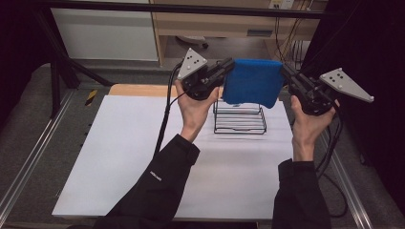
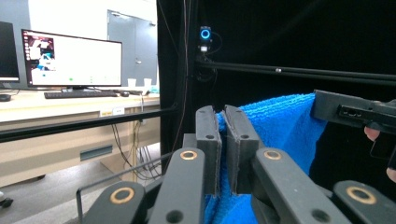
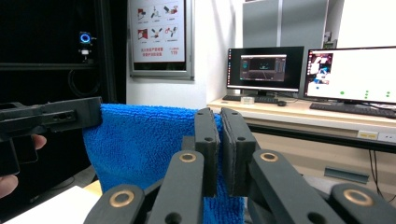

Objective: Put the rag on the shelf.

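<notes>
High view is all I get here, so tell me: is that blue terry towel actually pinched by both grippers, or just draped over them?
Observer: Pinched. In the left gripper view, the left gripper has its jaws shut on the blue terry towel edge.
Operator: And the right one?
Observer: Same. The right gripper clamps the towel's other top edge.
Operator: Does the cloth touch the black wire rack?
Observer: The gripper views don't settle it; from above, the black wire rack sits below and behind the hanging towel.
</notes>
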Action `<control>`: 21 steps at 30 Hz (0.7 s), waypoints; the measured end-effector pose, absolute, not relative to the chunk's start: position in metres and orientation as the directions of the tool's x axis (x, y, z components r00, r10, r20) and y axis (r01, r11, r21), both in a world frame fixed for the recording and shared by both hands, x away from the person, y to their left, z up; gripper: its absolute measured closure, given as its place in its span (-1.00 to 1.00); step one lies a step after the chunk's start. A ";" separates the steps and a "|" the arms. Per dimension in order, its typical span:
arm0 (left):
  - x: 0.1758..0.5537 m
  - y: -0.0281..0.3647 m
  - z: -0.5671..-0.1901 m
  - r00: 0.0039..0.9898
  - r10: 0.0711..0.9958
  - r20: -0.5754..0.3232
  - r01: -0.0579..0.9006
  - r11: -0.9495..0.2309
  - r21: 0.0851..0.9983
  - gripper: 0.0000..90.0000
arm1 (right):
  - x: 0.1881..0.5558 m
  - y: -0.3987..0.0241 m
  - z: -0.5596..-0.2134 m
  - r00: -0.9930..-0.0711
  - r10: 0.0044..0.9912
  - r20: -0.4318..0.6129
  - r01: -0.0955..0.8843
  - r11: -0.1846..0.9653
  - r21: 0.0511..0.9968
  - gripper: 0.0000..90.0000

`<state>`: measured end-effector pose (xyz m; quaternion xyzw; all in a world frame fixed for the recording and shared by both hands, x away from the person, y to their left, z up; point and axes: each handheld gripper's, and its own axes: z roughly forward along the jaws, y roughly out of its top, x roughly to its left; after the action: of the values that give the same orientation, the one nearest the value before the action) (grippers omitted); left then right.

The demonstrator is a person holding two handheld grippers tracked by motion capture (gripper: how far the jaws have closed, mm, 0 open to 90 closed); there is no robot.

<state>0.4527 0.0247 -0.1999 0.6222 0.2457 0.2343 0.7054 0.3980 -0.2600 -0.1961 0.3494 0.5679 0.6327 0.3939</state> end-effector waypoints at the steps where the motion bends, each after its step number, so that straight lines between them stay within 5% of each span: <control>1: 0.454 0.024 -0.198 0.770 0.636 -0.057 -0.022 0.116 0.993 0.89 | 0.399 -0.260 -0.194 -0.445 0.895 -0.006 -0.103 -0.045 0.994 0.92; 21: 0.480 0.019 -0.161 0.754 0.654 -0.059 -0.042 0.137 0.990 0.89 | 0.427 -0.263 -0.161 -0.431 0.902 -0.025 -0.133 -0.036 0.990 0.92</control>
<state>0.4801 0.0193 -0.1614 0.6094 0.2513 0.2448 0.7110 0.4274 -0.2627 -0.1612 0.3426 0.5612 0.6329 0.4088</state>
